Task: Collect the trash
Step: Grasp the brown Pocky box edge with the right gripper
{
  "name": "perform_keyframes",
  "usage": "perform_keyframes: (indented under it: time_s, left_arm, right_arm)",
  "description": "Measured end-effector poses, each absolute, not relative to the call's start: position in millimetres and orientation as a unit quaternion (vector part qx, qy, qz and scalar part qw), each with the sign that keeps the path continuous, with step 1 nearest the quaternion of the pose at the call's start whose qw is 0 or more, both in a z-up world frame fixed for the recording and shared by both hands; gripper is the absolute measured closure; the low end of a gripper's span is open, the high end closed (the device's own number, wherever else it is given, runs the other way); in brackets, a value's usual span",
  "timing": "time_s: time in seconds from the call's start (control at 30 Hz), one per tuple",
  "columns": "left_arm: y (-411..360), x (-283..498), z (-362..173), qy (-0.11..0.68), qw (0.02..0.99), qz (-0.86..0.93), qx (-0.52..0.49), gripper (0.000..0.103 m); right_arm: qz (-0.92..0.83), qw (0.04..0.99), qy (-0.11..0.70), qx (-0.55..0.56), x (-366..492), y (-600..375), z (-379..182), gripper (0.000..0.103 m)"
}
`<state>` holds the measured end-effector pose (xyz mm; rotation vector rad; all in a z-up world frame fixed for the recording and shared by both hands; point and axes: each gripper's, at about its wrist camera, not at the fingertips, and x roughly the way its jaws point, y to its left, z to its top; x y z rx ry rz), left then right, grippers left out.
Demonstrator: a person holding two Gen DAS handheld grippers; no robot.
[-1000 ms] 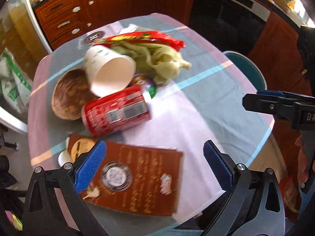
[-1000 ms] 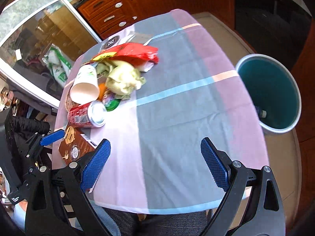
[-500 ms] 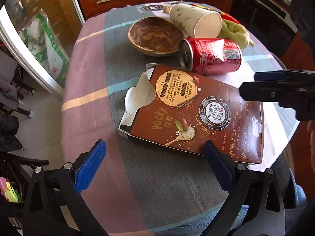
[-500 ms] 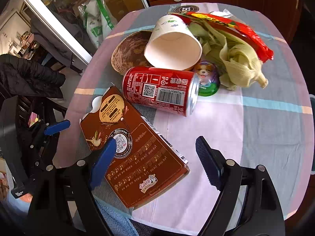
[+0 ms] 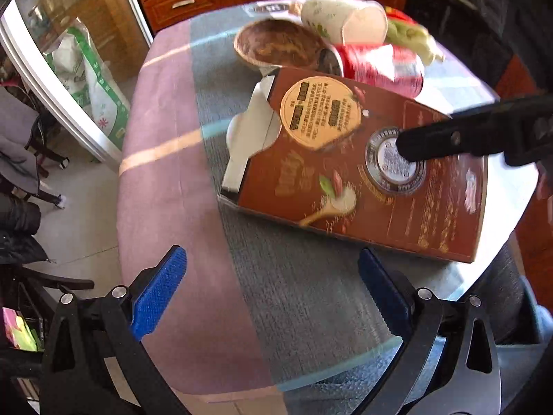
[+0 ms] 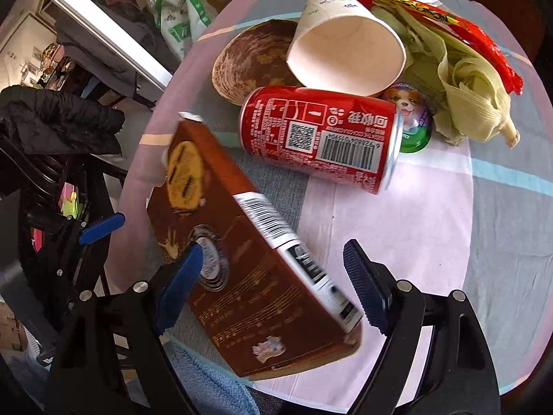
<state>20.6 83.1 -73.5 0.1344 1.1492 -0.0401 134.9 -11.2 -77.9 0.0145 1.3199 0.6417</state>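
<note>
A brown Pocky box (image 5: 352, 173) lies open-ended near the table's front edge, also in the right wrist view (image 6: 249, 269). My right gripper (image 6: 273, 283) is open with its jaws either side of the box; one finger shows across the box in the left wrist view (image 5: 449, 138). My left gripper (image 5: 273, 297) is open and empty over the cloth, short of the box. Behind lie a red can (image 6: 321, 138), a paper cup (image 6: 345, 52), a brown bowl (image 6: 249, 62), corn husks (image 6: 466, 103) and a red wrapper (image 6: 449, 20).
The round table has a striped cloth (image 5: 193, 214). A small green-rimmed lid with a dog picture (image 6: 411, 114) sits by the can. A glass door and a white-green bag (image 5: 90, 79) stand left. Dark chairs with clothing (image 6: 58, 121) are beside the table.
My right gripper has closed in on the Pocky box until its jaws straddle it, and the box looks tilted. My left gripper has shifted slightly, still open.
</note>
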Motion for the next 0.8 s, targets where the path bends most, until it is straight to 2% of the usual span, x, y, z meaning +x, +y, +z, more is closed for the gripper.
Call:
perform_keyframes:
  time_s: [0.07, 0.13, 0.2, 0.23, 0.27, 0.37, 0.4, 0.43, 0.5, 0.63, 0.73, 0.8]
  left_arm:
    - [83.5, 17.8, -79.8, 0.549, 0.833, -0.021, 0.055, 0.004]
    - [87.6, 16.8, -78.9, 0.548, 0.835, -0.012, 0.047, 0.006]
    - [94.8, 17.6, -79.7, 0.547, 0.836, -0.002, 0.04, 0.006]
    - [98.8, 18.0, -80.9, 0.549, 0.836, -0.013, 0.023, 0.005]
    - [102.3, 18.9, -82.2, 0.552, 0.834, -0.018, 0.009, 0.006]
    - [105.2, 18.1, -79.3, 0.553, 0.833, -0.015, 0.01, 0.006]
    - [110.6, 15.7, -72.6, 0.548, 0.836, -0.022, -0.008, 0.006]
    - [116.6, 13.1, -64.7, 0.541, 0.84, -0.028, -0.027, 0.006]
    - [120.2, 10.3, -52.0, 0.527, 0.849, -0.03, -0.041, 0.006]
    - [99.2, 21.0, -42.7, 0.518, 0.854, -0.042, -0.024, 0.006]
    - [78.6, 30.3, -52.5, 0.524, 0.851, -0.039, 0.013, 0.005]
    - [74.8, 32.9, -62.0, 0.533, 0.845, -0.027, 0.033, 0.004]
  right_arm:
    - [0.307, 0.735, 0.604, 0.003, 129.6, -3.4, -77.1, 0.025]
    - [0.316, 0.743, 0.59, -0.023, 120.1, 5.1, -70.3, 0.042]
    - [0.319, 0.747, 0.582, -0.04, 115.7, 8.1, -63.9, 0.053]
    - [0.332, 0.738, 0.587, -0.023, 116.1, 6.1, -62.3, 0.082]
    - [0.359, 0.71, 0.605, 0.014, 117.5, 4.9, -64.0, 0.091]
    - [0.342, 0.722, 0.601, -0.011, 112.7, 5.0, -59.8, 0.086]
    - [0.337, 0.729, 0.595, -0.01, 113.9, 1.5, -58.7, 0.08]
    - [0.33, 0.731, 0.597, 0.005, 117.4, -4.2, -59.2, 0.069]
    - [0.315, 0.742, 0.592, 0.019, 123.5, -14.7, -58.7, 0.057]
    - [0.308, 0.749, 0.586, 0.031, 127.4, -24.4, -60.7, 0.056]
    - [0.308, 0.75, 0.584, 0.041, 124.9, -30.3, -61.2, 0.049]
    - [0.311, 0.749, 0.583, 0.041, 124.9, -30.5, -61.0, 0.049]
